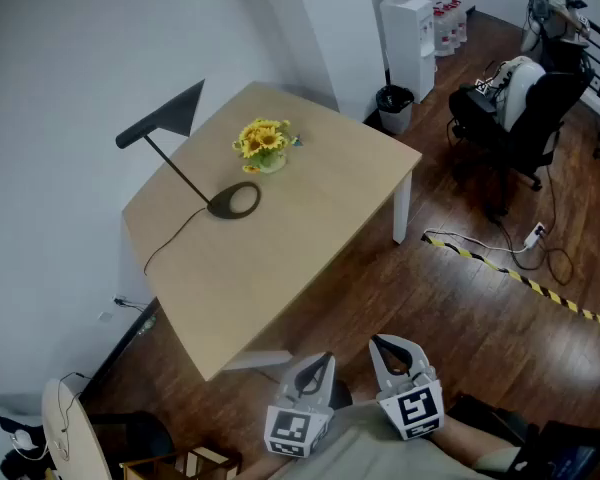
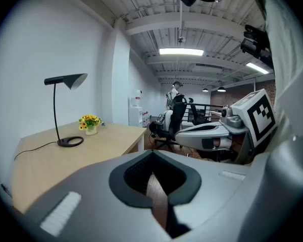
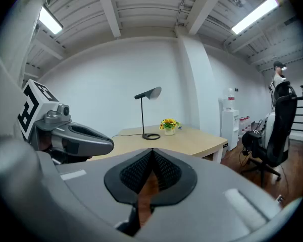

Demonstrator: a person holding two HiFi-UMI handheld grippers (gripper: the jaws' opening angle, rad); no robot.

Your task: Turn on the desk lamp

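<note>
Head view showed a pale wooden bench [image 1: 300, 248] set against a white wall, with the black desk lamp [image 1: 233, 200] toward its far left side, round base flat on the top and a thin stem rising to a cone shade. A dark cord [image 1: 170, 238] ran from the base across the top to the bench's left edge. A small pot of yellow flowers [image 1: 263, 144] stood just beside the base, apart from it. The left gripper [image 1: 318, 363] and the right gripper [image 1: 388, 348] were held side by side at the bottom of the frame, off the bench's near corner and above the dark wooden floor [image 1: 450, 308], both well apart from the lamp. In the left gripper view the jaws were closed tip to tip with nothing between them, the lamp and flowers standing on the bench to the left and the other gripper alongside on the right. The right gripper view showed the same: jaws closed and empty, with the lamp straight ahead beyond their tips. Past the bench stood a white water dispenser [image 1: 412, 43], a black bin [image 1: 394, 106] and a black office chair [image 1: 520, 118], and a cable taped in yellow and black [image 1: 510, 273] crossed the floor.
</note>
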